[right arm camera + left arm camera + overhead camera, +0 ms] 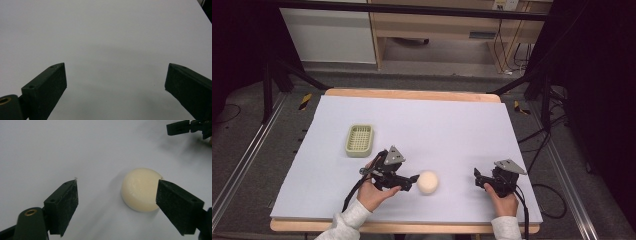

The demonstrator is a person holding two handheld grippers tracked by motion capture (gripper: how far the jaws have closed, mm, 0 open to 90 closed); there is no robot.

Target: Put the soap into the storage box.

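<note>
The broad table covered with a pale lavender sheet (412, 125) spreads out under my high view, its wooden edge showing at the near and far sides. On its left half I see a shallow, pale green plastic basket with a ribbed bottom (359, 139), well apart from everything else. My black left gripper (414, 178) sits low near the front edge, its jaws spread wide with nothing gripped between them. My black right gripper (476, 176) rests further right, jaws also wide apart over bare sheet, holding nothing. The round, cream-coloured soap-like puck (427, 182) lies flat on the sheet just beside the left gripper's tips; in the left gripper view it (140, 188) sits ahead of the jaws, toward the right-hand one.
</note>
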